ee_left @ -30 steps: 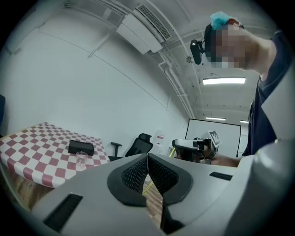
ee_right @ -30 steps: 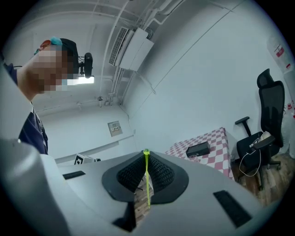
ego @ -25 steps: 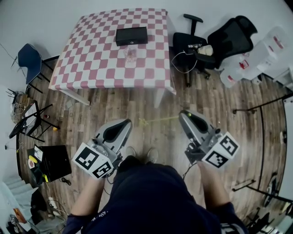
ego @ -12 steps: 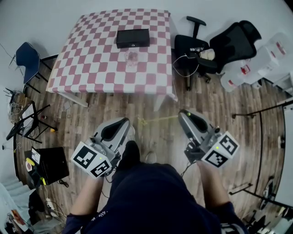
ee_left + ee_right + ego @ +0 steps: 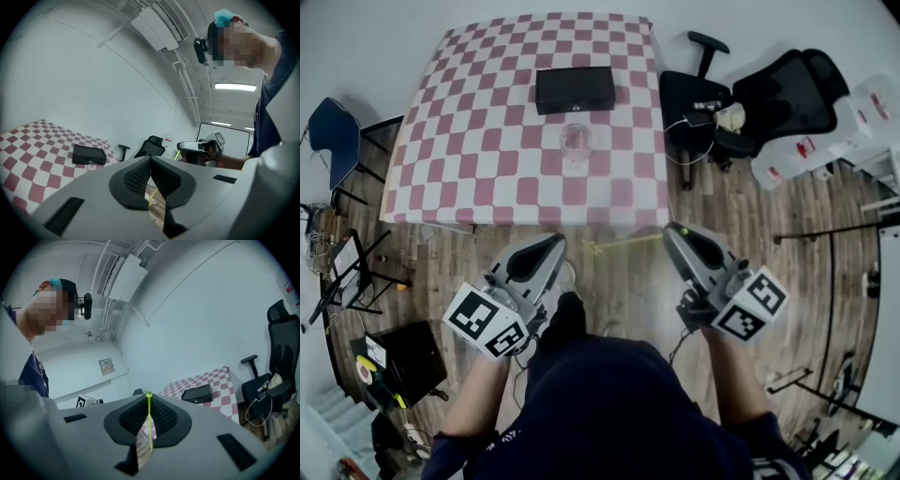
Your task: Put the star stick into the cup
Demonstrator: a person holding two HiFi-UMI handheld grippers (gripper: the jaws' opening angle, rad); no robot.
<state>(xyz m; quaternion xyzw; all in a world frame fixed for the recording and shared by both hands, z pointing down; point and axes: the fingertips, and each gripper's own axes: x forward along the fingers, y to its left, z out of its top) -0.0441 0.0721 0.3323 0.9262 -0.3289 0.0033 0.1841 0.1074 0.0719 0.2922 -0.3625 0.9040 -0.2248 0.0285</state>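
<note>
A thin yellow-green star stick (image 5: 623, 243) is pinched in my right gripper (image 5: 670, 233), which is shut on it; the stick points left across the wooden floor. In the right gripper view the star stick (image 5: 149, 423) runs up between the closed pads to their tip. My left gripper (image 5: 555, 246) is level with the right one, shut and empty, with its pads touching at the tip (image 5: 150, 161). The clear cup (image 5: 575, 141) stands upright on the red-and-white checkered table (image 5: 478, 169), well ahead of both grippers.
A black box (image 5: 575, 89) lies on the table just behind the cup. Two black office chairs (image 5: 769, 89) and white containers (image 5: 862, 103) stand to the right of the table. A blue chair (image 5: 333, 141), a stand and a black case (image 5: 412, 352) are on the left.
The table, cup and box have come closer and look larger as the person has walked toward them. Both grippers keep the same pose, and the stick stays in the right one.
</note>
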